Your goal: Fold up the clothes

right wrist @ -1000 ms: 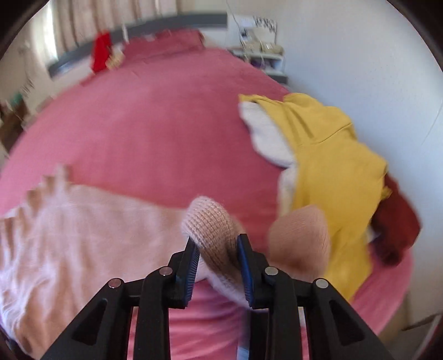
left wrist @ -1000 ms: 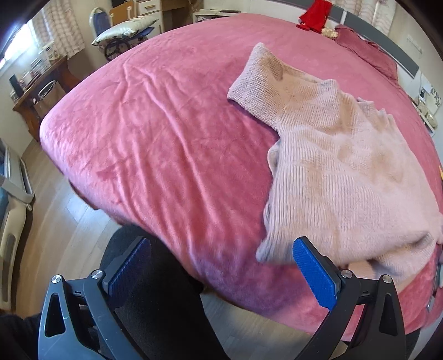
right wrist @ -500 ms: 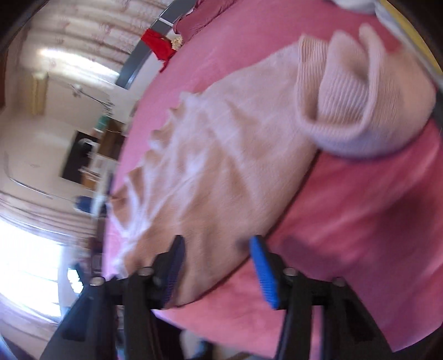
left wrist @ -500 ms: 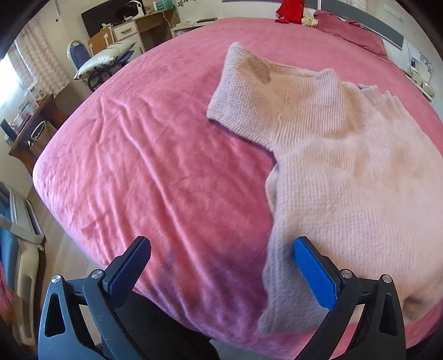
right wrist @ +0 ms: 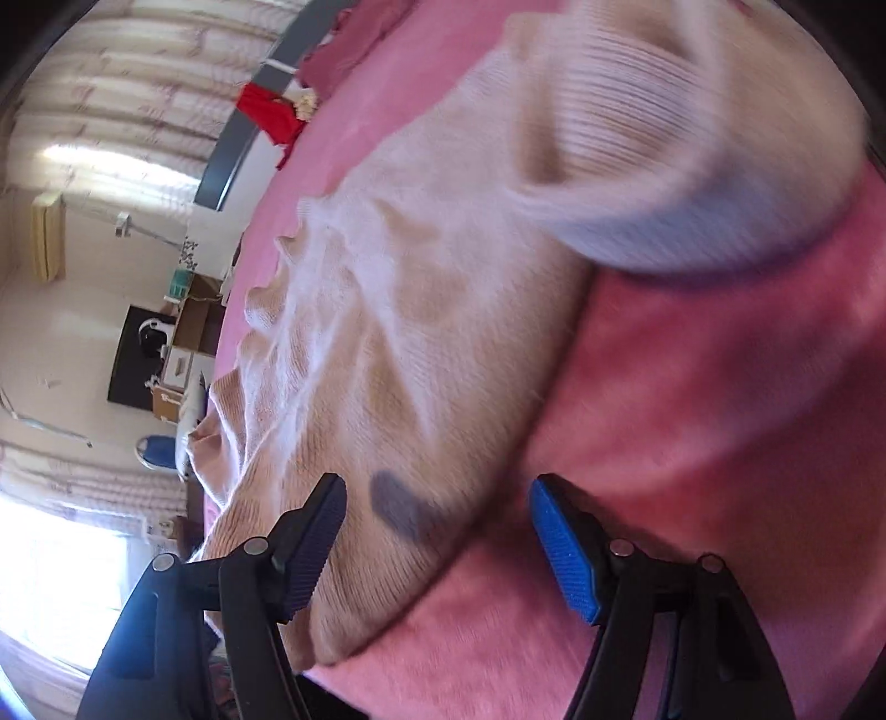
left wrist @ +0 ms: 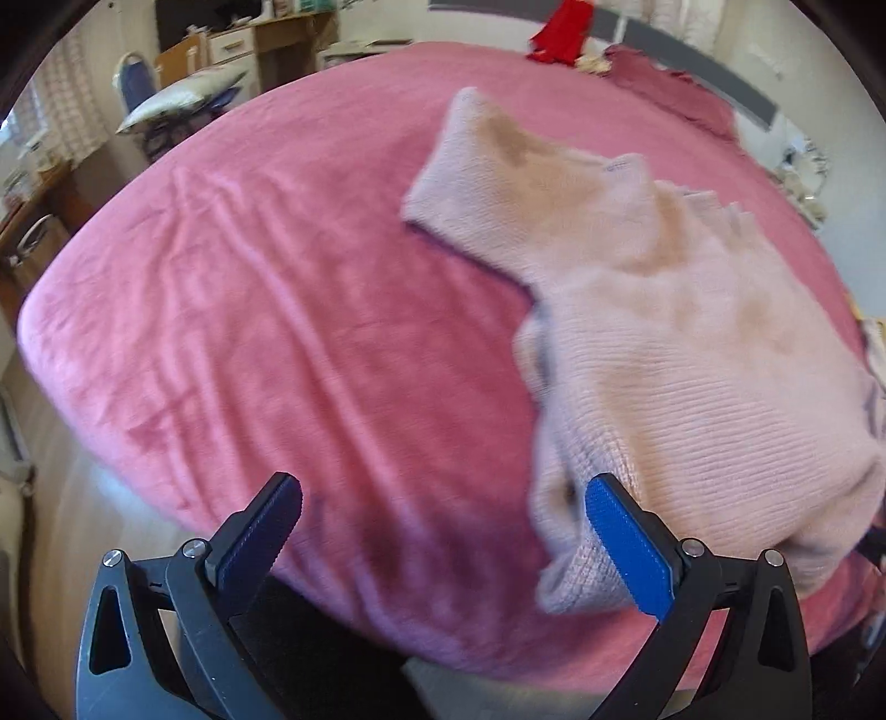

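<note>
A pale pink knitted sweater (left wrist: 681,354) lies spread on the pink bed cover (left wrist: 266,310), one sleeve stretched toward the far side. My left gripper (left wrist: 443,537) is open and empty, hovering over the bed's near edge, its right finger beside the sweater's lower hem corner. In the right wrist view the same sweater (right wrist: 398,343) fills the middle, with a sleeve (right wrist: 675,166) folded over at the upper right. My right gripper (right wrist: 443,548) is open and empty, its jaws wide over the sweater's hem edge, not touching it.
A red garment (left wrist: 562,30) and dark pink pillow (left wrist: 664,83) lie at the headboard. A chair with a white pillow (left wrist: 171,102) and wooden desks stand left of the bed. Bare floor (left wrist: 66,498) shows beyond the bed's left corner.
My right gripper let go of the sleeve it held, opened and swung over to the sweater's hem. My left gripper moved in closer to the sweater's lower corner, staying open.
</note>
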`<action>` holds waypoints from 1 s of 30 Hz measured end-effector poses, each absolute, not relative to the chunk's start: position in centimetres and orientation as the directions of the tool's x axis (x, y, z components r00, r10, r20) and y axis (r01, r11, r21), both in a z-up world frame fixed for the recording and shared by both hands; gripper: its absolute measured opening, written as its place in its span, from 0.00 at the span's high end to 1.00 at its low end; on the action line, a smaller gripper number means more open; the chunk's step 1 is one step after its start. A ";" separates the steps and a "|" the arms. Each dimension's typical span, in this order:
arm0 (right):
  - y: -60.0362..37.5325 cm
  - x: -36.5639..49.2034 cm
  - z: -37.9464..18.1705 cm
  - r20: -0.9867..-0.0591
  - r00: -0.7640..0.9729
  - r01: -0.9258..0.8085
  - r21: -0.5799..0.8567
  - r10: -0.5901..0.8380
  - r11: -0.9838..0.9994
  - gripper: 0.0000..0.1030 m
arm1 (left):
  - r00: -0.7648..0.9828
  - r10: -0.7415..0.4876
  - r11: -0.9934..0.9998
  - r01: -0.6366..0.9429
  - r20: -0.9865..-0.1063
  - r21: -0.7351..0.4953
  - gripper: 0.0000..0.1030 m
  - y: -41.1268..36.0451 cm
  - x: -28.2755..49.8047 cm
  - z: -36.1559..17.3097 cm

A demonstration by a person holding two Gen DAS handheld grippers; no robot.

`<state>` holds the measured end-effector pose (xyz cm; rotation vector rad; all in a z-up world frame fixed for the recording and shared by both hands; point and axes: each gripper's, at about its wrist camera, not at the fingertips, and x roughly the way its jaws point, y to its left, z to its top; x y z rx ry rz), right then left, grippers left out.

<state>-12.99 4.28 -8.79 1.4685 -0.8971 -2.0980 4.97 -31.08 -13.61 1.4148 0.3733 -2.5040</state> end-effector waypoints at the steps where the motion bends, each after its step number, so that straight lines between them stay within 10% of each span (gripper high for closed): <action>1: 3.6 -13.1 -8.2 -0.648 -0.357 0.022 0.714 -0.672 -0.700 0.31 | -0.510 -0.063 -0.947 0.303 -0.858 -0.110 0.00 -30.6 4.4 -13.7; 5: 1.4 -13.5 -8.6 -0.573 -0.314 0.068 0.782 -0.757 -0.620 0.35 | -0.517 -0.020 -0.966 0.230 -0.856 -0.116 0.00 -28.8 3.3 -14.8; 8: 0.1 -13.7 -9.5 -0.548 -0.250 0.051 0.816 -0.798 -0.576 0.75 | -0.532 -0.013 -0.969 0.216 -0.847 -0.120 0.00 -28.3 3.1 -15.6; 12: 2.2 -13.4 -8.5 -0.283 -0.339 -0.010 0.955 -0.897 -0.297 0.85 | -0.555 0.010 -0.963 0.217 -0.832 -0.157 0.00 -28.7 4.1 -14.8; 16: 3.2 -14.1 -5.5 -0.214 -0.370 0.063 0.965 -0.904 -0.254 0.85 | -0.601 0.096 -0.963 0.145 -0.793 -0.227 0.00 -29.6 5.4 -12.6; 30: 3.1 -12.8 -9.1 -0.458 -0.304 0.019 0.874 -0.835 -0.486 0.59 | -0.475 0.042 -0.993 -0.115 -0.879 0.015 0.00 -24.6 1.4 -15.4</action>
